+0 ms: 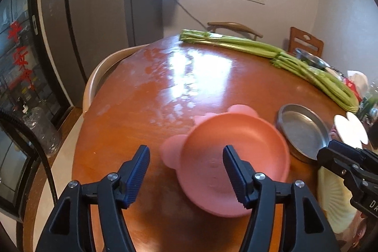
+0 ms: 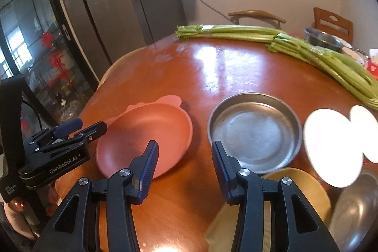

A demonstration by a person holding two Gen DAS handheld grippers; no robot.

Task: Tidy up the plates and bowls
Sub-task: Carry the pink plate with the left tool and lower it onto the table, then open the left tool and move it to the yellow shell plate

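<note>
A pink plate with ear-shaped tabs (image 1: 234, 162) (image 2: 146, 136) lies on the round wooden table (image 1: 189, 77). My left gripper (image 1: 186, 169) (image 2: 92, 125) hovers over the plate's left rim, open, with nothing gripped. Right of the pink plate sits a shallow steel plate (image 1: 304, 134) (image 2: 255, 131). My right gripper (image 2: 184, 167) (image 1: 330, 152) hangs open above the bare wood between those two plates, holding nothing. A white flower-shaped plate (image 2: 333, 145) (image 1: 352, 129) is at the right, and a yellow ribbed plate (image 2: 304, 185) (image 1: 330, 200) lies partly under the right gripper.
Long celery bunches (image 2: 307, 46) stretch across the table's far side, with a steel bowl (image 2: 323, 38) behind them. Another steel bowl (image 2: 354, 209) sits at the near right. Chairs (image 1: 234, 27) ring the table; a grey fridge (image 1: 94, 15) stands at the left.
</note>
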